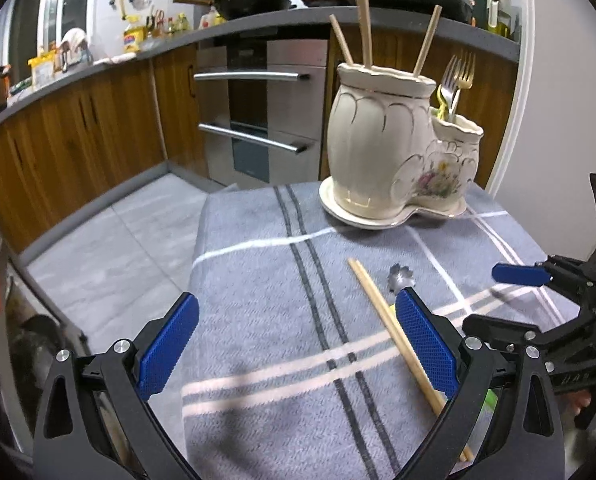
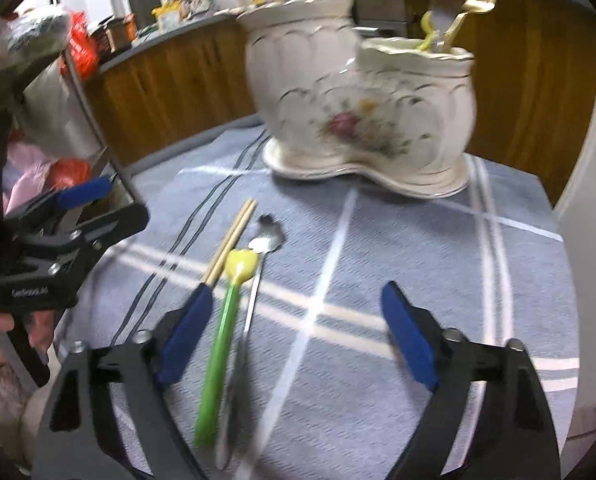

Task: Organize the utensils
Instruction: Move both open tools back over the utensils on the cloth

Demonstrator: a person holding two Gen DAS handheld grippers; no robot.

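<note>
We see the green-handled spoon (image 2: 222, 332) and metal spoon (image 2: 250, 300) lying on the tablecloth (image 2: 378, 240), long axes running toward the ceramic holder (image 2: 362, 120), between the released right gripper (image 2: 298, 340) fingers, nearer its left finger; the left gripper (image 1: 298, 344) gapes empty.

Counts: 1 cream ceramic two-pot utensil holder (image 1: 382, 148); 3 wooden chopsticks upright in tall pot (image 1: 364, 24); 2 metal forks in short pot (image 1: 458, 76); approx. 2 wooden chopsticks on cloth, blurry (image 2: 230, 240); 1 green-handled yellow spoon (image 2: 222, 344); 1 steel flower-bowl spoon (image 2: 268, 232).
</note>
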